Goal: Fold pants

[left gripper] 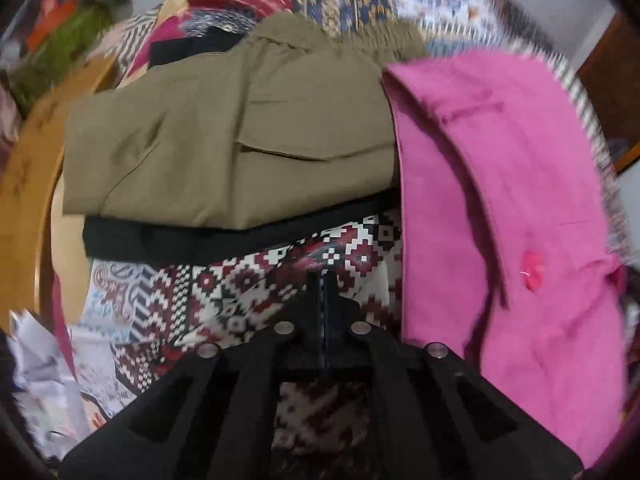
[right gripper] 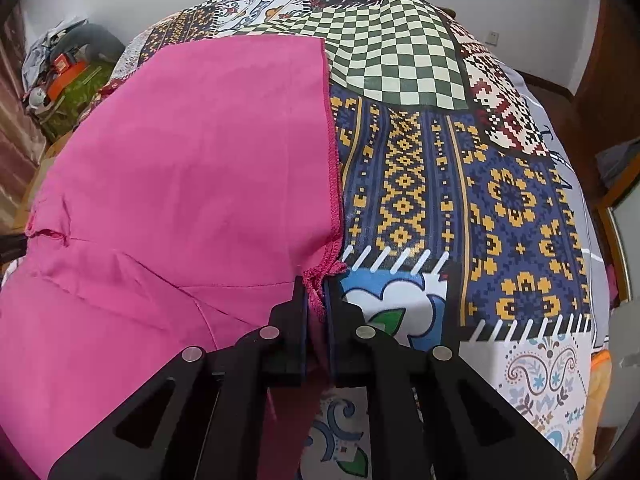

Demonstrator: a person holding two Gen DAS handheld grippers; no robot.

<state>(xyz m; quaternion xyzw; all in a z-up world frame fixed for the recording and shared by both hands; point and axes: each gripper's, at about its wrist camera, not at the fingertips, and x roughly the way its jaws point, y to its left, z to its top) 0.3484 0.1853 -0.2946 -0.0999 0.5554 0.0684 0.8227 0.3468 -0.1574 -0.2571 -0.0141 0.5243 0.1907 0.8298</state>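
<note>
Pink pants (right gripper: 180, 184) lie spread on the patchwork bedspread (right gripper: 460, 184), their stitched edge corner pinched between the closed fingers of the right gripper (right gripper: 316, 292). Nearest in the left view, the left gripper (left gripper: 322, 280) has its fingers pressed together with nothing between them, above the bedspread. Beyond it, folded khaki pants (left gripper: 224, 140) rest on a folded black garment (left gripper: 192, 240), beside the pink fabric.
</note>
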